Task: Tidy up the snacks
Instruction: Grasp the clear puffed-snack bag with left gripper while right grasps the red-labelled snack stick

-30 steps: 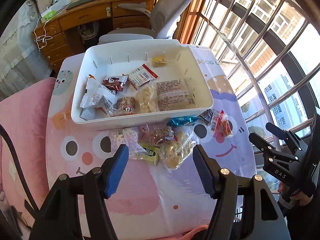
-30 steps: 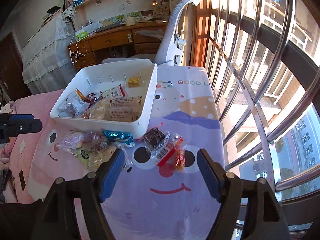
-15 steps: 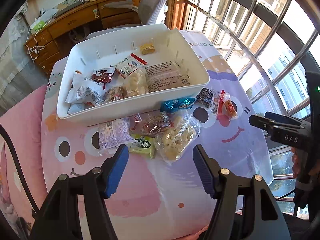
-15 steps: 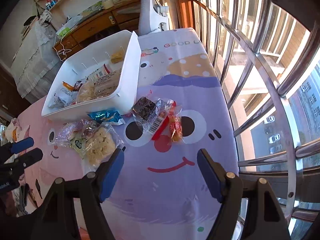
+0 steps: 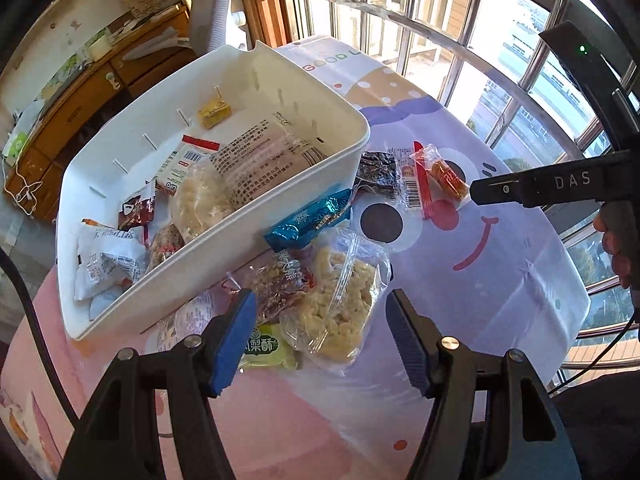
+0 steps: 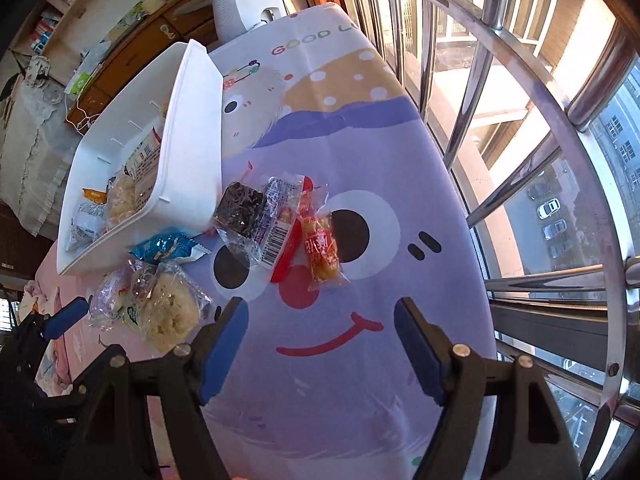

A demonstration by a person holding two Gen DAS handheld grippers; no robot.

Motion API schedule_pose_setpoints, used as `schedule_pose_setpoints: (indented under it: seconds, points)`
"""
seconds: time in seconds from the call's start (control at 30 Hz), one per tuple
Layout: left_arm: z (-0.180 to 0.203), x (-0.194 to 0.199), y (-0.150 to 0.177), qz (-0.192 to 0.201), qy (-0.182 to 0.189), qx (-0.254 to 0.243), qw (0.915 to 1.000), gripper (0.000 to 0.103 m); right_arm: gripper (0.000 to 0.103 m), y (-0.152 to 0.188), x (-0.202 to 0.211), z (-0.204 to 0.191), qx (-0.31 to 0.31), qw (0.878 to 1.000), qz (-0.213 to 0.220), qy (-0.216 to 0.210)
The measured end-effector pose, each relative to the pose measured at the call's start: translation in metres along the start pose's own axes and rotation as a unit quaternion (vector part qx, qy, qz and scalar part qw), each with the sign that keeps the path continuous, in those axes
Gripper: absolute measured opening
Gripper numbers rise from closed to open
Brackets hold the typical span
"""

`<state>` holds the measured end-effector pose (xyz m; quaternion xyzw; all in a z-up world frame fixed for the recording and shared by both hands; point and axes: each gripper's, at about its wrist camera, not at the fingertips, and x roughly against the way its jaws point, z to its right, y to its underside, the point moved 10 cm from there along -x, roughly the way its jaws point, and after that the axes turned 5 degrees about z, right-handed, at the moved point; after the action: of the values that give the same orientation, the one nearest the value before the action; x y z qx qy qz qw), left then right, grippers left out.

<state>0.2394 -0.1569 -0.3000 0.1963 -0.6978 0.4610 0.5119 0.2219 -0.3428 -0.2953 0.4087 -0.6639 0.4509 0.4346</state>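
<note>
Cartoon tablecloth (image 6: 360,152) (sunlit): white bin (image 5: 256,80) beside loose snacks (image 5: 336,300).

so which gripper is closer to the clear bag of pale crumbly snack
Left. The left gripper is open right over the clear bag; the right gripper is off to its side, open above bare tablecloth.

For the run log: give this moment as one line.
left gripper open above rice-cracker bag | right gripper open, empty | white bin partly filled
</note>
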Motion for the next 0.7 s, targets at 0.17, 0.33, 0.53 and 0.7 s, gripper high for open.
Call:
schedule_pose_setpoints:
  seconds: [0.17,0.33,0.53,0.7]
  points:
    - [0.001,-0.021,-0.001,-0.010,0.006,-0.030,0.9995,0.066,0.076,-0.004,-0.015,0.000,-0.009,1.000,-0.010,0.002]
    - [0.009,-0.040,0.005,-0.025,0.014,-0.054,0.9981,0.066,0.071,-0.009,-0.027,-0.003,-0.001,1.000,-0.010,0.013]
    - [0.014,-0.055,0.008,-0.026,-0.002,-0.085,0.9960,0.066,0.051,-0.016,-0.037,-0.007,0.004,1.000,-0.010,0.011]
    - [0.022,-0.060,0.006,-0.017,-0.003,-0.110,0.9938,0.067,0.043,-0.021,-0.046,-0.010,0.003,1.000,-0.012,0.010]
